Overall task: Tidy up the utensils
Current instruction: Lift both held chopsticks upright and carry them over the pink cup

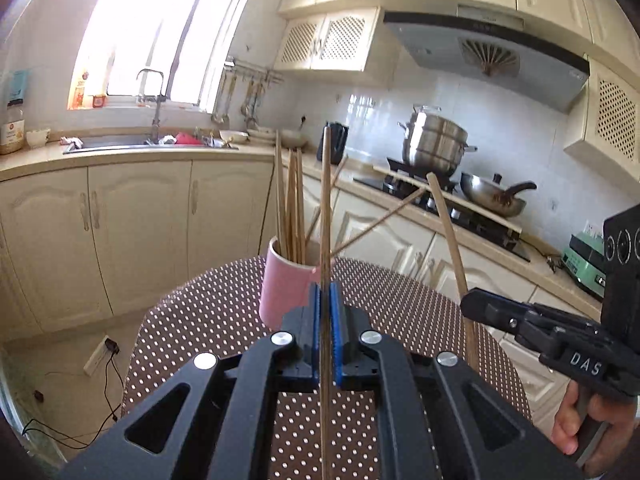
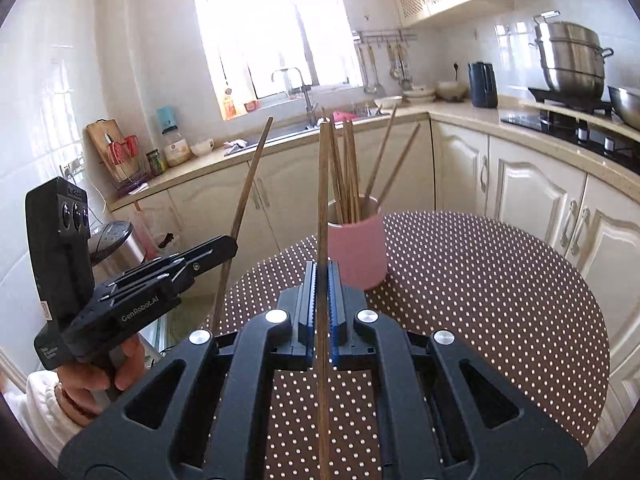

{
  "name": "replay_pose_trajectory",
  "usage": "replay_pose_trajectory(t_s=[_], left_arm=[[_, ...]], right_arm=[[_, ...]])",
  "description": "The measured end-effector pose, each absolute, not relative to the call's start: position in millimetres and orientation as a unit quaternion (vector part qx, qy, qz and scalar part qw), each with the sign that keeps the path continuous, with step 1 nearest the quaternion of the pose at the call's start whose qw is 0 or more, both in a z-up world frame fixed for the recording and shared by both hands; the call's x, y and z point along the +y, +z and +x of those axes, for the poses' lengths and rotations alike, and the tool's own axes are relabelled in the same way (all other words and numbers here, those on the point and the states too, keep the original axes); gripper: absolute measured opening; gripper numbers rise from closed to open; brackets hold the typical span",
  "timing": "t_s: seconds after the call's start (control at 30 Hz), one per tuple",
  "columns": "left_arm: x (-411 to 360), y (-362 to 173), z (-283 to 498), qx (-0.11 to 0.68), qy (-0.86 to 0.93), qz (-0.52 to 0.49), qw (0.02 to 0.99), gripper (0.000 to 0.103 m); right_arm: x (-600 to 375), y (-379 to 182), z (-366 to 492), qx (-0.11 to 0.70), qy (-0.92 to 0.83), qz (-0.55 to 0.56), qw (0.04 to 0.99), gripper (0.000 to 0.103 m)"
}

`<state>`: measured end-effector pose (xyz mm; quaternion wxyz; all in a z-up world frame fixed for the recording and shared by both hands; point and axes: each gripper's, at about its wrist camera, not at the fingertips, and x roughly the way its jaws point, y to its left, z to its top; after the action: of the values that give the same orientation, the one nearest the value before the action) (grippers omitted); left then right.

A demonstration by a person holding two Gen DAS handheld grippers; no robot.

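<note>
While both grippers hover above the round counter (image 1: pixel 208 320) with its brown, white-dotted cloth, each holds one long wooden chopstick upright. Left gripper (image 1: pixel 327 296): blue-padded fingers clamped on a brown chopstick (image 1: pixel 326 200), just near of the pink cylindrical cup (image 1: pixel 284 292). Right gripper (image 2: pixel 321 276): fingers clamped likewise on a second brown chopstick (image 2: pixel 322 184), with the cup just beyond, slightly right. Cup contents: a bundle of wooden chopsticks (image 2: pixel 348 172), most upright, two leaning right. Background: cream cabinets, sink (image 1: pixel 132 145) below the window, steel stockpot (image 1: pixel 434 144) on the stove.
</note>
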<state>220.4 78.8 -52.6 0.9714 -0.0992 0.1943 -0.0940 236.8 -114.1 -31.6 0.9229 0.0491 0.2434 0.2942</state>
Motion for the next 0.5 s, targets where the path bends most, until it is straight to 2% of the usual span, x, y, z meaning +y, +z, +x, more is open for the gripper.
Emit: replay_pose_trajectory(t_s=[0.5], left_arm=[[88, -29, 232, 0.133, -0.092, -0.114, 0.980, 0.006]], right_arm=[[-103, -6, 243, 0.162, 0.304, 0.067, 0.936, 0.006]])
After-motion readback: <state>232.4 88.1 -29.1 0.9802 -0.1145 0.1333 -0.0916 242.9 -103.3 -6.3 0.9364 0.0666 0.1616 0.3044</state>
